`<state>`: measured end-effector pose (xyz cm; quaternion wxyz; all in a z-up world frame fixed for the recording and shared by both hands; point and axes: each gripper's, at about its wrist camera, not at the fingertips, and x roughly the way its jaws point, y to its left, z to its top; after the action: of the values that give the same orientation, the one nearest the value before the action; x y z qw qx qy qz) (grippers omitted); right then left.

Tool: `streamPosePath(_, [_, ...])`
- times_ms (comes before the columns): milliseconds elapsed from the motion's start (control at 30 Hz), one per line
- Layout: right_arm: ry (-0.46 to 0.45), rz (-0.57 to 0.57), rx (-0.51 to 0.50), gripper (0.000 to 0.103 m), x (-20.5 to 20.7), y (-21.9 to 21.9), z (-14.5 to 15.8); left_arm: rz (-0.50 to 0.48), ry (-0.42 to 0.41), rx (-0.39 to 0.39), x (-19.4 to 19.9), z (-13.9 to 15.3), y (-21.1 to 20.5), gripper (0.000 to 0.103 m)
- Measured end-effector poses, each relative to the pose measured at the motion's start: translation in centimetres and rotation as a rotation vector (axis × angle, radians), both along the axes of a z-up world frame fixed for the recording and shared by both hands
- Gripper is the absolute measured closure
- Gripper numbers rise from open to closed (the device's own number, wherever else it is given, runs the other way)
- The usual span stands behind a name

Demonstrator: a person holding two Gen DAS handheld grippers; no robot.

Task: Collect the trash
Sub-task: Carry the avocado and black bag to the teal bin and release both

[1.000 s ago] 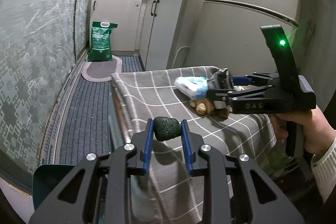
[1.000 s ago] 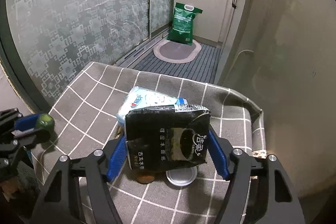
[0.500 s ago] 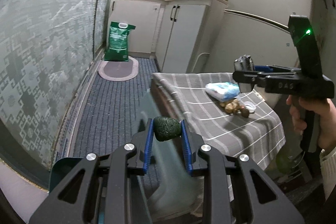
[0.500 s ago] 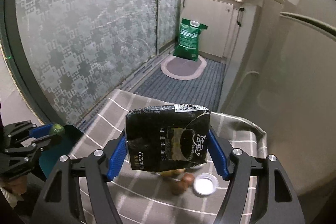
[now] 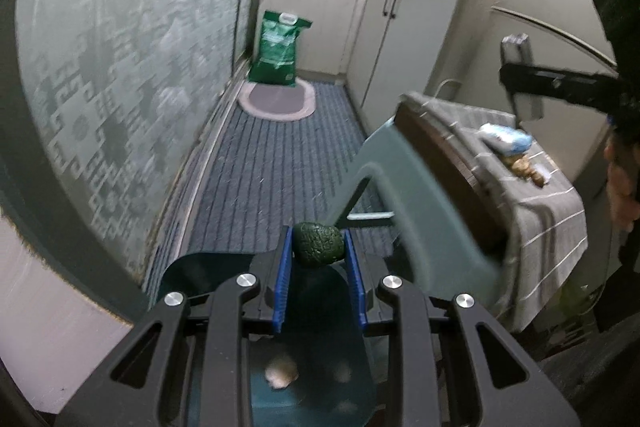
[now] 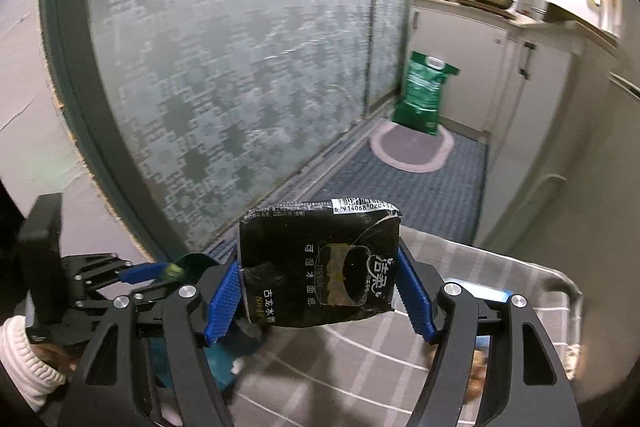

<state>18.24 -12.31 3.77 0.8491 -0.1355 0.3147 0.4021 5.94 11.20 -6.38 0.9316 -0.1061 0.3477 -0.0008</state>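
Note:
My left gripper is shut on a dark green bumpy lump and holds it above an open teal bin whose raised lid leans to the right. A pale scrap lies inside the bin. My right gripper is shut on a black tissue packet and holds it above the checked cloth table. A blue-white wrapper and brown nuts lie on the table. The left gripper also shows in the right wrist view, low at the left.
A patterned glass partition runs along the left. A green sack and an oval mat lie on the striped floor by white cabinets. A fridge stands behind the table.
Both grippers have pulled back from the table toward the bin. The left gripper with the green lump now hangs over the open bin, and the right gripper has lifted the packet higher.

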Motion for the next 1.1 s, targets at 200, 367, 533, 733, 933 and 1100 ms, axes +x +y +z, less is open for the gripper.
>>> streamPosePath(200, [0.049,0.063,-0.017,0.032,-1.5,3.2,-1.6,0.021,0.07,-0.024,-0.3,-2.0,2.1,0.075])
streamPosePath(367, [0.078,0.109,-0.057,0.032,-2.6,5.6,-3.2,0.022,0.118,-0.045,-0.7,-3.5,2.6,0.075])
streamPosePath(533, [0.092,0.149,-0.086,0.032,-3.6,7.8,-4.1,0.01,0.163,-0.059,-0.7,-4.8,2.9,0.075])
streamPosePath(733, [0.1,0.166,-0.098,0.032,-4.2,9.2,-4.0,-0.039,0.216,-0.073,-0.8,-6.0,2.4,0.075])
streamPosePath(933, [0.12,0.161,-0.129,0.032,-4.1,10.2,-5.0,-0.058,0.243,-0.066,-1.3,-6.5,2.4,0.07])
streamPosePath(1100, [0.145,0.168,-0.152,0.032,-4.2,11.5,-6.2,-0.044,0.235,-0.064,-2.2,-6.2,3.4,0.068])
